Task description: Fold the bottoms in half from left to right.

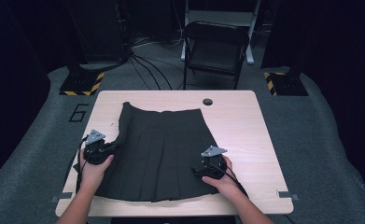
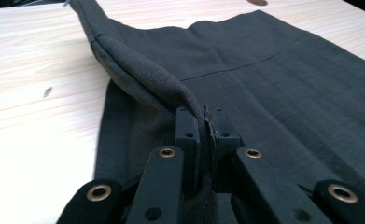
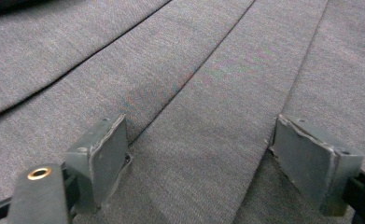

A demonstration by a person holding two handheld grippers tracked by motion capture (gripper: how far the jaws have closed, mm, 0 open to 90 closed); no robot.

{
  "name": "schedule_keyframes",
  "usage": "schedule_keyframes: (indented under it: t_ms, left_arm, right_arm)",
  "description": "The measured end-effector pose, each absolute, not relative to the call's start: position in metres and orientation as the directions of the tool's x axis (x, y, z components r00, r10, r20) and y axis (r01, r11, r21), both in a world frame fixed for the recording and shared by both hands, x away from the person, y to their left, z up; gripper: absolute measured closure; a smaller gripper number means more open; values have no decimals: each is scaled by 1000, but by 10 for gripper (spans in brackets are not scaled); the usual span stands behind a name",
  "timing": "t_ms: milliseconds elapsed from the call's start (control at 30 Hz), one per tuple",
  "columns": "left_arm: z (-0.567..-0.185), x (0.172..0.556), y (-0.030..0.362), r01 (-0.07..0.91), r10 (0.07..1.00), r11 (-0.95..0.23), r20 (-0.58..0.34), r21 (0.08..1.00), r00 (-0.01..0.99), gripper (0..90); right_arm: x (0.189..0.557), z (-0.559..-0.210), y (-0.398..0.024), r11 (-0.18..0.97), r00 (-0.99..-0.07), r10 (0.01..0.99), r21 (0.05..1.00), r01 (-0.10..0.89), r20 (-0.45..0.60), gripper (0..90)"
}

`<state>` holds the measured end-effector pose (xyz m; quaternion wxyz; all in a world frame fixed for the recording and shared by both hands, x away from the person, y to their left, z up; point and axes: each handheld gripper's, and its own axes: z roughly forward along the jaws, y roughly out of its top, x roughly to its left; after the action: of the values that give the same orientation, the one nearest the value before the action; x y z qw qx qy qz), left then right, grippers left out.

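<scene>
Hands grip both tools: left tool (image 1: 111, 147) pinches the skirt's (image 1: 164, 149) nine-o'clock edge, right tool (image 3: 217, 163) spread above pleats. Skirt covers the pale wooden surface (image 1: 245, 126); chair (image 1: 215, 46) at twelve o'clock.

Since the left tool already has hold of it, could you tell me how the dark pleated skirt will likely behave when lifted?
The dark grey pleated fabric skirt is probably floppy: its pinched edge ridges up limply at the left tool. It likely drapes rather than holding shape. Its pleats, flat under the open right tool, may splay.

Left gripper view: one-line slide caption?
Left tool shut on the dark skirt's lifted side edge above the wooden table.
</scene>
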<state>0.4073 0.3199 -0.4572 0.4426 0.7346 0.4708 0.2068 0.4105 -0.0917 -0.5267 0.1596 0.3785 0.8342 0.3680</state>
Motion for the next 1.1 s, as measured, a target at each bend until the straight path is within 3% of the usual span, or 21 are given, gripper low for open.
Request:
schedule_keyframes:
  t_ms: [633, 1100]
  left_arm:
    - [-418, 421, 299, 511, 852, -216, -95, 832, 515, 852]
    - [-387, 425, 271, 461, 813, -275, -52, 844, 580, 853]
  right_arm:
    - [411, -527, -92, 442, -662, 749, 735, 514, 13, 180]
    - [411, -527, -92, 444, -664, 748, 735, 513, 12, 180]
